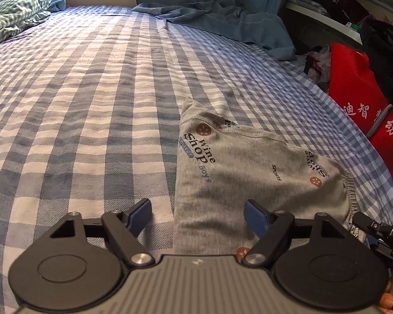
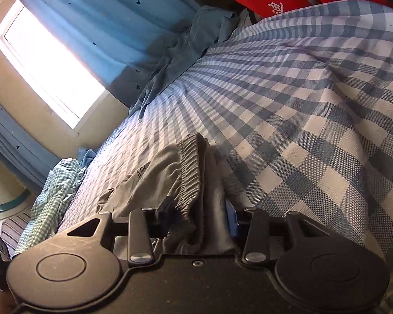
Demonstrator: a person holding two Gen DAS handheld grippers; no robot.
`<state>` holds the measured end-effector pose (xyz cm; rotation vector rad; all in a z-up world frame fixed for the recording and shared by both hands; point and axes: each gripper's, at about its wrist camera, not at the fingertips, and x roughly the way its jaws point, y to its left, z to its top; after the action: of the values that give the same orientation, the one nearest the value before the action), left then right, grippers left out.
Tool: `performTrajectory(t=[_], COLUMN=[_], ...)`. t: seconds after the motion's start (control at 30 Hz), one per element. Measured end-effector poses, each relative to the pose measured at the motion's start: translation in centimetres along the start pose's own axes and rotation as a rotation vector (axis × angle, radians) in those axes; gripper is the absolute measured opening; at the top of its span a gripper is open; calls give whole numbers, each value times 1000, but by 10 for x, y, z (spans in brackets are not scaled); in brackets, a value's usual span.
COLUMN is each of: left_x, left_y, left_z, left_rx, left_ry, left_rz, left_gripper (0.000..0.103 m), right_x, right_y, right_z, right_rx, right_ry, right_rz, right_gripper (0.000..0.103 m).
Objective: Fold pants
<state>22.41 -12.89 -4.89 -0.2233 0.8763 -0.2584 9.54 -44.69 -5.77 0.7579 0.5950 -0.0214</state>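
Grey pants (image 1: 249, 172) on checked bed (image 1: 91, 104), waistband (image 2: 190, 167) end being worked.
R hand-held gripper (image 2: 201, 217) clamped on waistband; L hand-held gripper (image 1: 197, 214) apart, empty — should pinch hem, keep edges aligned.

Daylight floods in through the window (image 2: 49, 62), which is blown out to plain white in the right wrist view. The bed (image 1: 91, 91) is evenly lit, with soft shadows in its creases. Both views bulge with fisheye bend, with dark corners at the far edges. The near gripper housings look sharp; the far curtain (image 2: 97, 26) goes slightly soft.
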Motion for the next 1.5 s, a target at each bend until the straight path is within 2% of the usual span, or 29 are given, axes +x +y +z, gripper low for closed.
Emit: performTrajectory(t=[0.13, 0.27, 0.3, 0.33, 0.37, 0.43, 0.5, 0.7, 1.07, 1.23, 1.4, 1.5], left_x=[0, 4, 4, 4, 3, -1, -6, -23, -43, -49, -65, -80], left_y=[8, 7, 5, 1, -1, -6, -9, -12, 2, 29, 63, 92], left_z=[2, 1, 1, 0, -1, -2, -1, 0, 5, 18, 44, 62], left_rx=[-36, -37, -28, -14, 0, 28, 48, 85, 54, -23, -43, -49], left_ry=[9, 25, 23, 20, 16, 0, -11, -17, 5, 26, -17, -68], left_rz=[-34, -53, -42, -32, -26, -20, -22, -47, -164, -242, -232, -192], left_gripper=[59, 46, 41, 36, 34, 22, 17, 15, 14, 13, 13, 13], right_x=[2, 4, 4, 4, 5, 2, -2, -23, -48, -40, -10, 19], right_y=[3, 7, 10, 13, 16, 21, 25, 33, 69, 110, 171, 215], right_z=[2, 3, 2, 1, -1, -4, -6, -7, -1, 7, 18, 19], right_rx=[-8, -24, -40, -59, -75, -96, -104, -44, -44, -108, -200, -262], right_ry=[9, 17, 17, 22, 26, 14, -4, -43, -13, 11, 65, 92], right_rz=[-11, -25, -37, -46, -50, -58, -61, 7, 98, 144, 204, 241], right_gripper=[45, 46, 41, 32, 29, 25, 23, 21, 20, 20, 19, 19])
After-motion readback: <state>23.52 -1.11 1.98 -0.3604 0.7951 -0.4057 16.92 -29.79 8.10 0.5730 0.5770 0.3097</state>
